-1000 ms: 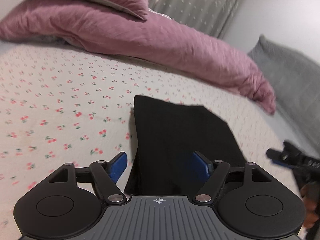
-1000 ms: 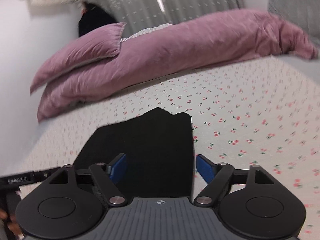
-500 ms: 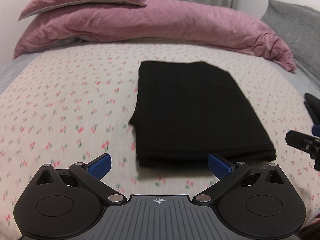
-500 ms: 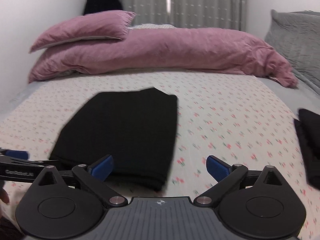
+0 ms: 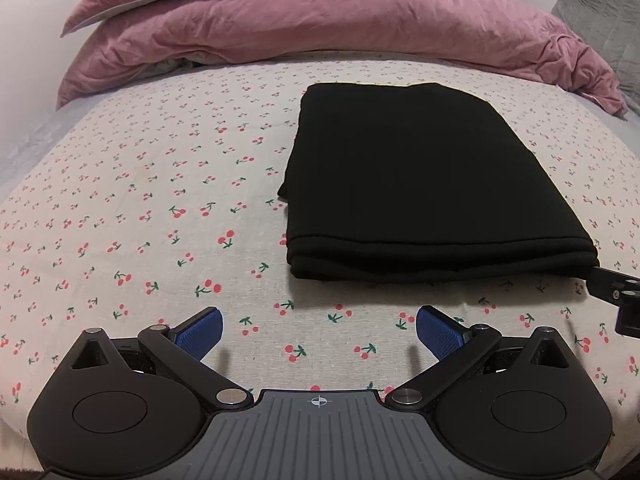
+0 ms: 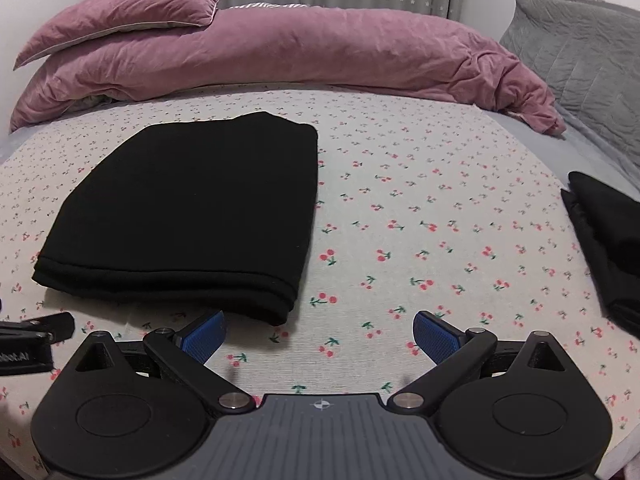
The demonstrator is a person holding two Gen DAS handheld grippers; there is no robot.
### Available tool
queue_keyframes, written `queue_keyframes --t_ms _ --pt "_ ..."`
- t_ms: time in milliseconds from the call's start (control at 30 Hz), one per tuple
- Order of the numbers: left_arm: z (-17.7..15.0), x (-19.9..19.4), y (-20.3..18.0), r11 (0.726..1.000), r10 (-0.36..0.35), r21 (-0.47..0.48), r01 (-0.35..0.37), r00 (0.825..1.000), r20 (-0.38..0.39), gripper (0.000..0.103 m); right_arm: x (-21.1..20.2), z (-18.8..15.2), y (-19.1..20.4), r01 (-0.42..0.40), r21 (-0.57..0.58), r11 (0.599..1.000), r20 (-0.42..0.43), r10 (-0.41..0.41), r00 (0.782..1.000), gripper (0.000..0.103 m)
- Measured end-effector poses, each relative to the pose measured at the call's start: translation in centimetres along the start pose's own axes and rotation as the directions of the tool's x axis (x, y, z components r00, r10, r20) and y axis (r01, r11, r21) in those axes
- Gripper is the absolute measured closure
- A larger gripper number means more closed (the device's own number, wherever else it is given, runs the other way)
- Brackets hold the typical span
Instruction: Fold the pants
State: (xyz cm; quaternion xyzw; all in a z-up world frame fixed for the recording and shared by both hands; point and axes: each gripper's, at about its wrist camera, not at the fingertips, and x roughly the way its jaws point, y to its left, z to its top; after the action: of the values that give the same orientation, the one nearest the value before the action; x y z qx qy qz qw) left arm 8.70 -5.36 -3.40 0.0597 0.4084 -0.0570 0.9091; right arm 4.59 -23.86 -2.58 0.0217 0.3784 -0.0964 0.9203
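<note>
Left gripper (image 5: 318, 334): jaws just opened, now wide apart, nothing between them, over the bed's near edge. Right gripper (image 6: 320, 334): likewise, jaws just spread, empty. Black pants (image 5: 416, 184): folded into a flat rectangle, lying mid-bed on the cherry-print sheet (image 5: 140, 208). Second dark garment (image 6: 604, 236): right edge of bed. Pink duvet (image 6: 280, 56), pink pillow (image 6: 120, 12): far edge.

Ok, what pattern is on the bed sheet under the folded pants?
Small red cherries with green stems on a pale sheet, clearest in the left wrist view.
</note>
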Motion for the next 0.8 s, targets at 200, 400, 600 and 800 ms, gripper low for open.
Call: queue_keyframes --t_ms 200,400,600,800 --pt "0.0 0.1 -0.3 1.0 0.008 0.012 -0.008 1.0 0.011 0.0 0.0 0.0 1.0 -0.005 -0.023 1.0 0.005 0.006 1.0 0.003" --pt "-0.1 0.2 -0.3 1.0 0.007 0.016 -0.007 1.0 0.006 0.0 0.1 -0.1 1.6 -0.009 -0.035 0.999 0.0 0.009 1.0 0.003" --pt "-0.2 0.2 -0.3 1.0 0.008 0.021 -0.008 1.0 0.006 0.0 0.1 -0.1 1.6 -0.004 -0.033 0.999 -0.003 0.004 1.0 0.003" --pt "-0.2 0.2 -0.2 1.0 0.006 0.024 -0.006 1.0 0.007 0.0 0.2 -0.1 1.5 0.0 -0.03 1.0 -0.007 -0.001 1.0 0.003"
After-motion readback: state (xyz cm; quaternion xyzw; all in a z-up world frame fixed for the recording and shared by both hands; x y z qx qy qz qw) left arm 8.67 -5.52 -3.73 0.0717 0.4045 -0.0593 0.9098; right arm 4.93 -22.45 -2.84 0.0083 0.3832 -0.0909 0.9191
